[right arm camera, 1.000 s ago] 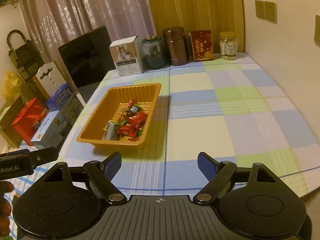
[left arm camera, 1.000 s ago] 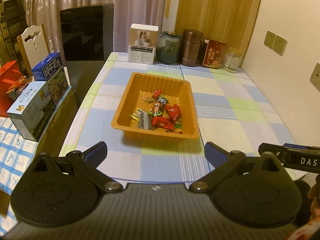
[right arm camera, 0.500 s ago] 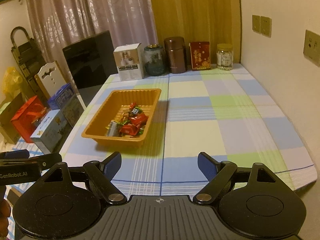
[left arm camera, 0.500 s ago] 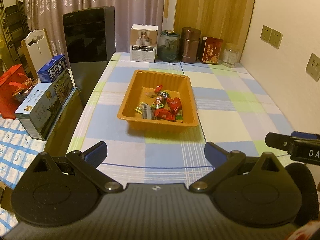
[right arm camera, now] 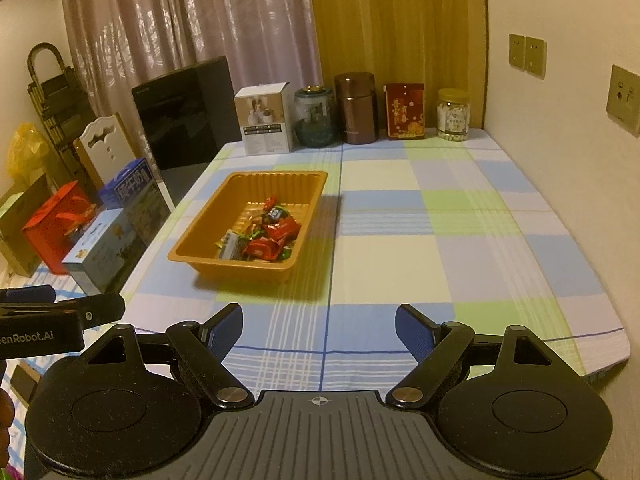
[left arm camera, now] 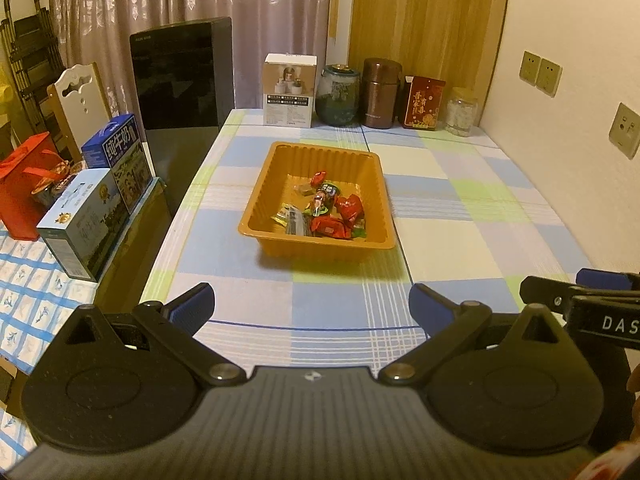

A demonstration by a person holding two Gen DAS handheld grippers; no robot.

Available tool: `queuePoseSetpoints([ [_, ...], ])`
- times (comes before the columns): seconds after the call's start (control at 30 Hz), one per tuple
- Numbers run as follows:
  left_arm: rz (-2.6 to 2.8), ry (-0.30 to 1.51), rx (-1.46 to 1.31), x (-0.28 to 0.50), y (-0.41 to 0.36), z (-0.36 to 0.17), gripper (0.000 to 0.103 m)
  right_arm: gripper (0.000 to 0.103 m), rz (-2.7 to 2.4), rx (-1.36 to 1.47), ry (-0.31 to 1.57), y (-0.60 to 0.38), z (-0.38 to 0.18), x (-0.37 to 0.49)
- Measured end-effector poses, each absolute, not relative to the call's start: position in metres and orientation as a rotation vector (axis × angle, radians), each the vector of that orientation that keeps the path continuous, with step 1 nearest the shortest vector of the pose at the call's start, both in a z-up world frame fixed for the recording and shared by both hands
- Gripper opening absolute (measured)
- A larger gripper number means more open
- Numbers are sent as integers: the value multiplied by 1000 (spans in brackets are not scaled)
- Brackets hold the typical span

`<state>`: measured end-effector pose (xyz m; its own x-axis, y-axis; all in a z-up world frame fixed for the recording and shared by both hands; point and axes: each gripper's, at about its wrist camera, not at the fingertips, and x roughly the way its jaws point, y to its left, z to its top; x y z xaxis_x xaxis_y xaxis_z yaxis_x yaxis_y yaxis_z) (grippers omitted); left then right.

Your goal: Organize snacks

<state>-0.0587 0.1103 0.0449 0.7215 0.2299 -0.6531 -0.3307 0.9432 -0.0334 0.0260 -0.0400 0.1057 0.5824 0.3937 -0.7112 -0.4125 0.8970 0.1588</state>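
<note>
Off to the left of the left claw (left arm camera: 312, 304), beyond the table edge, stand a red gift bag (left arm camera: 20, 184) and two milk cartons (left arm camera: 96, 200). The left claw is spread wide with nothing between its blue pads, hanging over the near edge of the checked tablecloth (left arm camera: 460, 208). Straight ahead of it, well apart, sits the orange tray (left arm camera: 264, 196) with the wrapped snacks (left arm camera: 332, 216) heaped in its near right corner. The right claw (right arm camera: 320, 330) is likewise wide and empty; the tray lies ahead and to its left. Far beyond both, along the wall, stand a white box (right arm camera: 266, 118), a glass jar (right arm camera: 314, 116), a brown canister (right arm camera: 356, 108), a red tin (right arm camera: 405, 110) and a clear jar (right arm camera: 453, 114).
</note>
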Motion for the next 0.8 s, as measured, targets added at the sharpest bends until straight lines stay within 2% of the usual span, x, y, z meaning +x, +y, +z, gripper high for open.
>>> queuePoseSetpoints([
  [0.8, 305, 710, -131, -56, 104, 38, 103, 83, 463, 3, 834, -47, 99, 29],
])
